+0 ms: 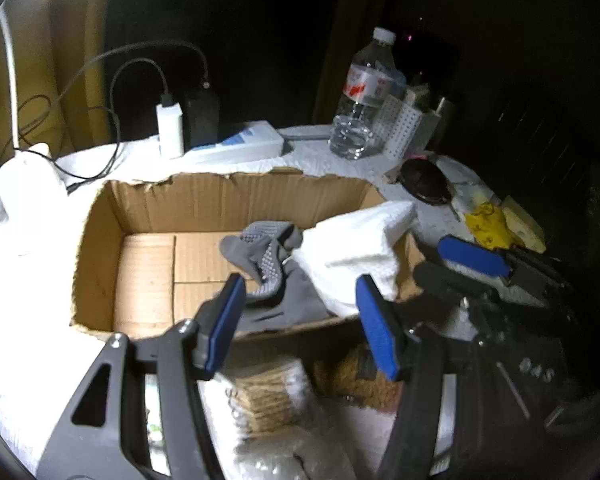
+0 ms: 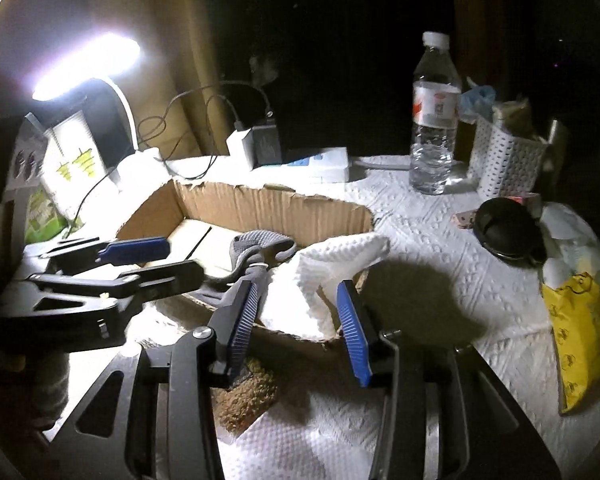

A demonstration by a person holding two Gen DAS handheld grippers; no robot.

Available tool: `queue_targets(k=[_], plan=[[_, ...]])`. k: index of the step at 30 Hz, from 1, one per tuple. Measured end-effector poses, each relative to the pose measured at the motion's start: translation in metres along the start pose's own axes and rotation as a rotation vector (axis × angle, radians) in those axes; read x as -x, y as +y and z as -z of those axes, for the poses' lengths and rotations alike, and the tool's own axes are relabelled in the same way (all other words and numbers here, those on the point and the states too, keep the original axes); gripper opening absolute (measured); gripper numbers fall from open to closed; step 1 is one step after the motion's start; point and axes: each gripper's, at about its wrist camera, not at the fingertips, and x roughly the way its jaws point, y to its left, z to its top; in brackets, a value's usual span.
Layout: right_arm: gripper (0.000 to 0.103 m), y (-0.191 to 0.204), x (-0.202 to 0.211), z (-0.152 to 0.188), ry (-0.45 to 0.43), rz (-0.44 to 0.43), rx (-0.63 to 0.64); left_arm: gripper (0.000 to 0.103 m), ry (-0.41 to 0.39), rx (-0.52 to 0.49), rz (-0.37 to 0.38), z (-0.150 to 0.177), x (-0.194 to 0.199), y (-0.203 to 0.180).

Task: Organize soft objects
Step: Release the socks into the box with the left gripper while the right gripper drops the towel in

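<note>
Left wrist view: left tool (image 1: 300, 320) has its jaws spread, nothing between the blue pads (image 1: 376, 328); they sit just above the near wall of the cardboard box (image 1: 100, 240). Box is open-topped with torn edges and stands on the table (image 1: 340, 164), which is covered in white embossed paper. Grey sock (image 1: 266, 258) with grip dots lies crumpled in the right half of the box, on the floor of it. White towel (image 1: 356, 248) is draped over the box's right corner, partly inside, partly over the rim, touching the sock. Right tool (image 1: 472, 256) shows at the right edge, beside the towel. Behind the box: power strip (image 1: 236, 146) with a white charger (image 1: 171, 130) plugged in, water bottle (image 1: 360, 96) upright, white perforated basket (image 1: 404, 128).

Right wrist view: right tool (image 2: 296, 324) has its jaws spread too, nothing clamped; the towel (image 2: 324, 280) sits just past the pads (image 2: 352, 332), apart from them. Sock (image 2: 260, 244) lies behind the towel, inside the box (image 2: 268, 204). Left tool (image 2: 140, 264) reaches in from the left over the box's near-left edge, fingers apart. Lamp (image 2: 84, 64) lit at upper left. Yellow bag (image 2: 580, 340) on the table's right side, black round lid (image 2: 504, 232) near it, bottle (image 2: 436, 120) and basket (image 2: 504, 160) at the back.
</note>
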Motion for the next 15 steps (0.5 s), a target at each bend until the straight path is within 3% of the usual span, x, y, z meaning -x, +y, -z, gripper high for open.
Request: queue_targets(k=[15], plan=[[0.045,0.017,0.027,0.003,-0.036,0.032,-0.008,0.06,-0.044,0.01,-0.022,0.021,0.042,0.008]])
